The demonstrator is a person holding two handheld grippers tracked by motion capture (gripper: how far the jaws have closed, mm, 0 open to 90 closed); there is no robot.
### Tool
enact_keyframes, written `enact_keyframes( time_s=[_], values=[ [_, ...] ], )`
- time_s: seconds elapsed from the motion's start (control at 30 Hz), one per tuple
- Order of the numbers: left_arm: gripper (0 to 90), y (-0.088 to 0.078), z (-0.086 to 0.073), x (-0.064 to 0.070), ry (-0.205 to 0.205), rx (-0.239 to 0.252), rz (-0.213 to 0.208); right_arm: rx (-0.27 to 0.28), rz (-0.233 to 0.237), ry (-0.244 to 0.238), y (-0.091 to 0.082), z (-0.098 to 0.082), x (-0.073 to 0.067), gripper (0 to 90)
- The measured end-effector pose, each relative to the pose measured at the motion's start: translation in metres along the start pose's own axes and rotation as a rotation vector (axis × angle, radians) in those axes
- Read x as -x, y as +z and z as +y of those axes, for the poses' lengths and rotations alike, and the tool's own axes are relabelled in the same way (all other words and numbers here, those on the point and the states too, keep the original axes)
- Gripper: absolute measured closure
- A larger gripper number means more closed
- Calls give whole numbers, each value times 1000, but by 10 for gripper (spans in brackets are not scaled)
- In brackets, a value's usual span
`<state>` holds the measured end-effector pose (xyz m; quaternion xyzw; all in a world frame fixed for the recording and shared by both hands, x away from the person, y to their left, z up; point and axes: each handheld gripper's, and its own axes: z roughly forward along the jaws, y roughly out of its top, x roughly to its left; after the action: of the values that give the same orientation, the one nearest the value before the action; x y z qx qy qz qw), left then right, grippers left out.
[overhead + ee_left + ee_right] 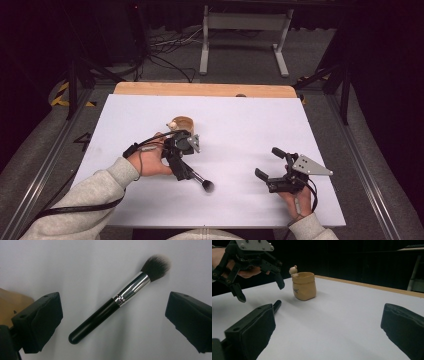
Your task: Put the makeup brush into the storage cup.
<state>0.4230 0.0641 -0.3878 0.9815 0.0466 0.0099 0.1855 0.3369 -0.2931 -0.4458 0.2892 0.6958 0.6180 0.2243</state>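
R gripper [270, 167] sits nearest, low on the person's right side of the tabletop [240, 125], jaws spread wide w/ nothing between them. Looks parked there, clear of the work so the other hand has room. Its own view looks across the white sheet toward the cup.

L gripper [183, 156] hangs just over the makeup brush [117, 300], jaws wide apart w/ one on each side of it, not touching. The brush lies flat on the sheet: black handle, chrome ferrule, dark bristle head w/ pale tips. In the L gripper view the jaws sit either side of the brush, so prob a pick lined up; closing would likely land near the ferrule.

Just beyond stands the tan sack-shaped cup [304, 286], upright, mouth open, small bear figure on its rim. Probably the brush's destination, being the one open container close by.

Far edge: bare wood strip [205, 89], then floor cables.
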Motion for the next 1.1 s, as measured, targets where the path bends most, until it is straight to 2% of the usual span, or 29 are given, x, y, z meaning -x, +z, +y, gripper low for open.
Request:
enact_keyframes(
  time_s=[0.2,0.23,0.43,0.6,0.7,0.97,1.1],
  values=[
    [21,6,1,1,5,-4,-2,1,-1,5,0,0,0,0],
    [21,8,1,1,17,-13,-1,1,-3,5,-1,0,0,0],
    [26,17,2,3,27,-48,3,-1,1,7,-1,0,0,0],
    [32,21,2,3,22,-49,-2,-2,2,11,-1,-1,1,0],
    [37,25,1,3,35,-66,-6,-2,3,12,-1,-1,0,0],
    [48,32,0,2,29,-81,-17,-5,4,15,-1,-1,1,0],
    [52,37,-1,2,25,-74,-26,-6,7,16,0,-1,0,0]
  ],
)
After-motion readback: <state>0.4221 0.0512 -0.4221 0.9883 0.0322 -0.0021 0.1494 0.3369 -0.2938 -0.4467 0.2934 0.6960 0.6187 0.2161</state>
